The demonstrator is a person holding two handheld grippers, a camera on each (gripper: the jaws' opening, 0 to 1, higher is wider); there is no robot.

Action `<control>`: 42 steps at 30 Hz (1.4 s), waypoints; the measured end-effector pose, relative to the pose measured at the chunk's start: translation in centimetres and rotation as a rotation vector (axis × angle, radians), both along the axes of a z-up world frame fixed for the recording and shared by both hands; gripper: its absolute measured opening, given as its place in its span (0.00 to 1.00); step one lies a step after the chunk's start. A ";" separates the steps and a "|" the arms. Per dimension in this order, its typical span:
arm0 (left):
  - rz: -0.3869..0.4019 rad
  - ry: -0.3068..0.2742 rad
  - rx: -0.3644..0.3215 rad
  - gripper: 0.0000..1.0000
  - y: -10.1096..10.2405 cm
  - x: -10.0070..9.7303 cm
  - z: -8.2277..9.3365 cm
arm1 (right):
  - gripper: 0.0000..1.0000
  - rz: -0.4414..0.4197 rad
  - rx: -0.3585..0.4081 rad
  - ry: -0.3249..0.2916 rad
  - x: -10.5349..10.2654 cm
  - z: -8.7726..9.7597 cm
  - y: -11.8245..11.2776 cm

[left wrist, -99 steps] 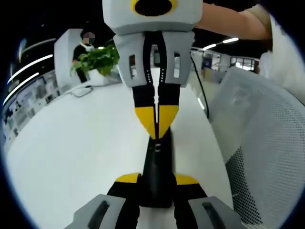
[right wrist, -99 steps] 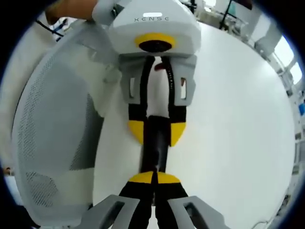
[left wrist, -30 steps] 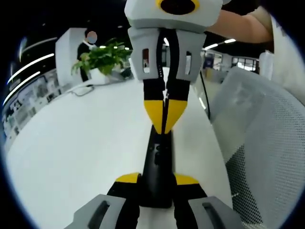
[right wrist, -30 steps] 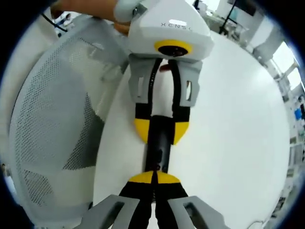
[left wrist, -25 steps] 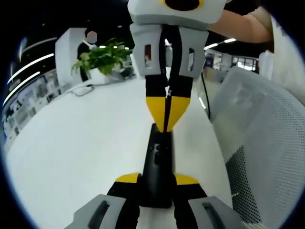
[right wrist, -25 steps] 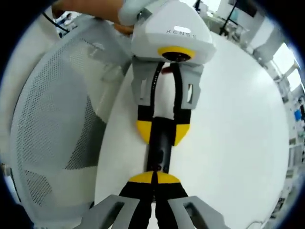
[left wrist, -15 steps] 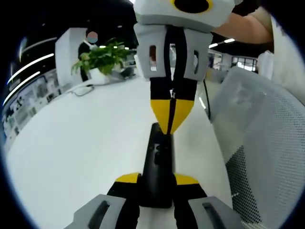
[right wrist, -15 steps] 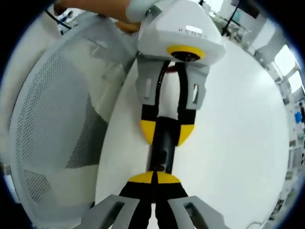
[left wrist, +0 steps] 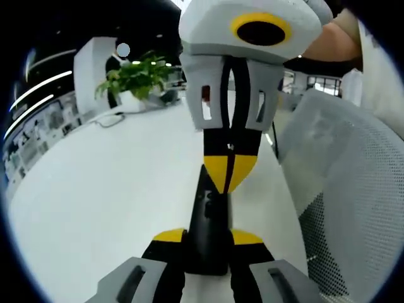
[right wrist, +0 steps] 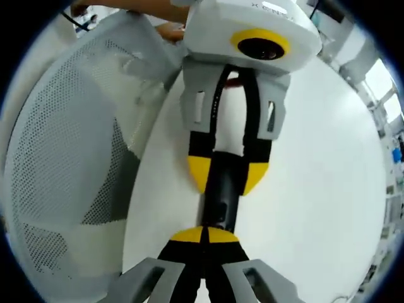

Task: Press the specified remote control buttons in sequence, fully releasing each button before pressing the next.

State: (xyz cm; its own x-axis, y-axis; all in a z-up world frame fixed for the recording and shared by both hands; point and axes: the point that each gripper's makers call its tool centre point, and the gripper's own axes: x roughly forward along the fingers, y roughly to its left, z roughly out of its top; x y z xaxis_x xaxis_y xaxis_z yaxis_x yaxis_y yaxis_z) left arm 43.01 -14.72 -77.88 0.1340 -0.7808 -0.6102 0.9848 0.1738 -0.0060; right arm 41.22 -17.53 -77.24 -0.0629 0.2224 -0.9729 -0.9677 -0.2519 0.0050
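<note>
Remote control (left wrist: 210, 222): rigid, light, slick. Clamped across narrow sides by left hand-held gripper (left wrist: 207, 237); right hand-held gripper (left wrist: 229, 179) closed, tips at buttons.

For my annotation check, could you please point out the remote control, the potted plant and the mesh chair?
remote control (left wrist: 210, 218): left gripper view, middle of its black body.
potted plant (left wrist: 136, 77): left gripper view, on its green leaves.
mesh chair (right wrist: 69, 126): right gripper view, on the perforated backrest.

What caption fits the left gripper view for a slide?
Left gripper clamps a black remote over a white table while the shut right gripper touches its far end.
</note>
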 end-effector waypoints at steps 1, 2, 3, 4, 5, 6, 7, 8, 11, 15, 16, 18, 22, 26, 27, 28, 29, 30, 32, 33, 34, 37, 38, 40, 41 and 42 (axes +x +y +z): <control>0.001 0.000 -0.002 0.25 0.0 0.0 0.0 | 0.00 0.001 0.002 0.001 0.0 -0.1 0.1; 0.001 0.000 -0.003 0.25 0.0 0.0 0.0 | 0.00 0.001 0.002 0.001 0.0 -0.2 0.1; 0.001 0.000 -0.003 0.25 0.0 0.0 0.0 | 0.00 0.003 0.001 -0.002 0.1 -0.2 0.1; 0.001 0.000 -0.003 0.25 0.0 0.0 0.0 | 0.00 0.003 -0.001 -0.006 0.2 -0.3 0.1; 0.001 0.000 -0.003 0.25 0.0 0.0 0.0 | 0.00 0.004 -0.003 -0.009 0.2 -0.3 0.1; 0.001 0.000 -0.003 0.25 0.0 0.0 0.0 | 0.00 0.007 -0.004 -0.012 0.3 -0.4 0.1; 0.001 0.000 -0.003 0.25 0.0 0.0 0.0 | 0.00 0.006 -0.004 -0.011 0.3 -0.4 0.1; 0.001 0.000 -0.004 0.25 0.0 -0.1 0.0 | 0.00 0.006 -0.005 -0.013 0.3 -0.4 0.0; 0.001 0.000 -0.004 0.25 0.0 -0.1 0.0 | 0.00 0.005 -0.003 -0.016 0.2 -0.4 0.1; 0.002 0.000 -0.005 0.25 0.0 -0.1 0.0 | 0.00 0.007 -0.004 -0.025 0.0 -0.4 0.1; 0.002 0.000 -0.005 0.25 0.0 -0.1 0.0 | 0.00 0.010 -0.006 -0.028 0.0 -0.4 0.1; 0.001 0.000 -0.004 0.25 0.0 -0.1 0.0 | 0.00 0.015 -0.008 -0.034 0.0 -0.4 0.1; 0.002 0.000 -0.002 0.25 -0.1 -0.1 0.0 | 0.00 0.011 -0.006 -0.039 0.2 -0.5 0.1; 0.002 0.000 -0.002 0.25 -0.1 -0.1 0.0 | 0.00 0.008 -0.006 -0.042 0.2 -0.5 0.0; 0.002 -0.001 -0.001 0.25 -0.1 -0.1 0.0 | 0.00 0.012 -0.007 -0.046 0.2 -0.5 0.0; 0.001 -0.001 -0.001 0.25 -0.1 -0.1 0.0 | 0.00 0.013 -0.007 -0.048 0.1 -0.4 0.0; 0.000 -0.001 0.000 0.25 -0.2 -0.1 0.1 | 0.00 0.013 -0.007 -0.049 0.1 -0.4 0.0; 0.000 -0.001 0.000 0.25 -0.2 -0.1 0.1 | 0.00 0.014 -0.006 -0.049 0.1 -0.4 0.0; -0.001 -0.002 0.000 0.25 -0.2 -0.1 0.1 | 0.00 0.012 -0.005 -0.048 0.2 -0.4 0.0; -0.001 -0.002 -0.001 0.25 -0.2 -0.1 0.1 | 0.00 0.011 -0.003 -0.047 0.2 -0.4 0.0; -0.001 -0.002 -0.001 0.25 -0.2 -0.1 0.1 | 0.00 0.009 -0.002 -0.046 0.2 -0.4 0.0; 0.000 -0.002 -0.002 0.25 -0.2 -0.1 0.1 | 0.00 0.002 0.003 -0.043 0.3 -0.4 -0.1; 0.000 -0.002 -0.003 0.25 -0.2 -0.1 0.1 | 0.00 -0.002 0.004 -0.036 0.2 -0.4 -0.1; 0.001 -0.002 -0.004 0.25 -0.2 -0.1 0.1 | 0.00 -0.007 0.012 -0.030 0.3 -0.1 0.0; 0.001 -0.002 -0.004 0.25 -0.2 -0.1 0.1 | 0.00 -0.012 0.017 -0.028 0.3 0.0 0.0; 0.001 -0.002 -0.005 0.25 -0.2 0.0 0.1 | 0.00 -0.020 0.025 -0.024 0.4 0.2 0.1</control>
